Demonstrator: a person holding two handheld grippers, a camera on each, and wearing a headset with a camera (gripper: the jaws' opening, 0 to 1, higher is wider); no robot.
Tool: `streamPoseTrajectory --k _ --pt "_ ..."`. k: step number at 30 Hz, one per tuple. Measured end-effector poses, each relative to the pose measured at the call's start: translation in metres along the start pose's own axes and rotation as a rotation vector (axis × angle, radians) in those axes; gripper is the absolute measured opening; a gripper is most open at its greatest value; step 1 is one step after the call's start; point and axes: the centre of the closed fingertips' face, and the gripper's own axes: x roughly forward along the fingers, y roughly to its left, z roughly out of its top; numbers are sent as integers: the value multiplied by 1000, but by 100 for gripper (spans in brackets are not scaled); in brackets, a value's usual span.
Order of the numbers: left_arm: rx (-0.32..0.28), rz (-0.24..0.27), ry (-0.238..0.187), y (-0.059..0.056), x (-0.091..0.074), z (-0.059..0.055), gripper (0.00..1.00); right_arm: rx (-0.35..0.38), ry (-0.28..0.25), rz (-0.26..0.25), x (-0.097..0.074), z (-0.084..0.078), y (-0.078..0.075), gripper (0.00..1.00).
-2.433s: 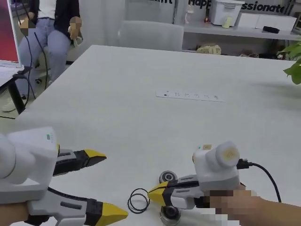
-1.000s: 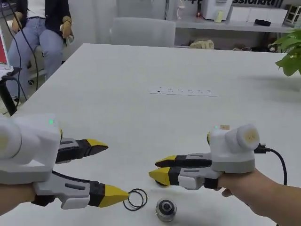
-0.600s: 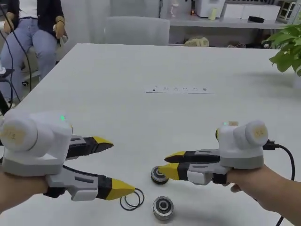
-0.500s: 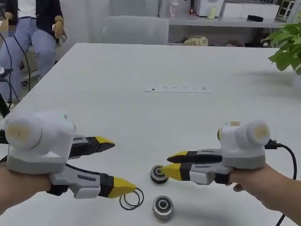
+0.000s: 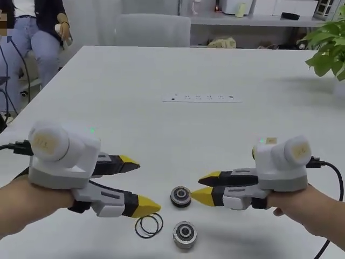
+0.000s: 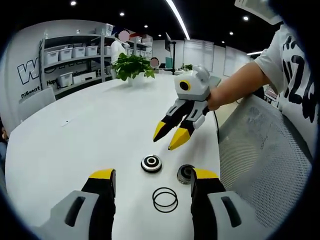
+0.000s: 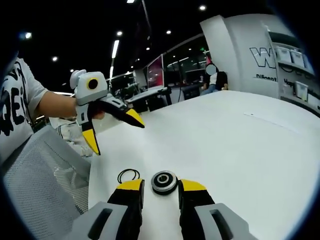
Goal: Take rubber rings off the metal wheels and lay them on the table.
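- Right now the left gripper [image 5: 145, 184] is holding its yellow-tipped fingers [image 5: 146, 204] spread wide, clamping nothing. It is hanging above the table [image 5: 226, 70] on the left side of the farther metal wheel [image 5: 181, 196].
- In the left gripper view, that wheel [image 6: 151, 163] is sitting ahead of the wide gap between the jaws, apart from both.
- The right gripper [image 5: 198, 186] is keeping its fingers [image 5: 204, 196] only a little apart. It is pointing in from the right of the farther metal wheel, with the lower tip just beside it. I cannot tell whether it is touching.
- In the right gripper view, the wheel [image 7: 164, 181] is lying just past the tips, in line with the narrow gap and not clamped.
- Two black rubber rings [image 5: 149, 225] are lying overlapped on the table, near the farther metal wheel on its near-left side and under the left gripper's lower finger.
- The nearer metal wheel [image 5: 185, 234] is lying flat just this side of the farther metal wheel, beside the rings.
- Beyond the farther metal wheel, bare white table is stretching away to a socket strip [image 5: 198, 97].
- On the near side of it, the table edge is running close.
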Motion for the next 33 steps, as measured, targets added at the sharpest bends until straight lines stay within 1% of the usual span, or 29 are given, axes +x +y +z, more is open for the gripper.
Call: streamPoseTrajectory --k 2,7,13,20,23,26,33 --pt "2 -12 6 0 4 -1 55 -7 9 0 1 -3 -1 25" --pt "7 -21 20 3 10 -2 52 -21 30 -2 3 -9 -2 26" --pt "2 -34 29 4 18 -5 49 -26 42 -6 4 -13 -5 26" --pt "-4 -52 39 2 29 -8 46 -32 51 -14 4 -16 -8 27" --pt "-9 -55 40 6 34 -9 43 -32 50 -15 4 -16 -9 27" --pt "-18 -59 47 7 39 -11 42 -38 50 -15 5 -16 -9 27" --pt "-25 -68 65 7 49 -15 39 -35 53 -14 5 -19 -9 27"
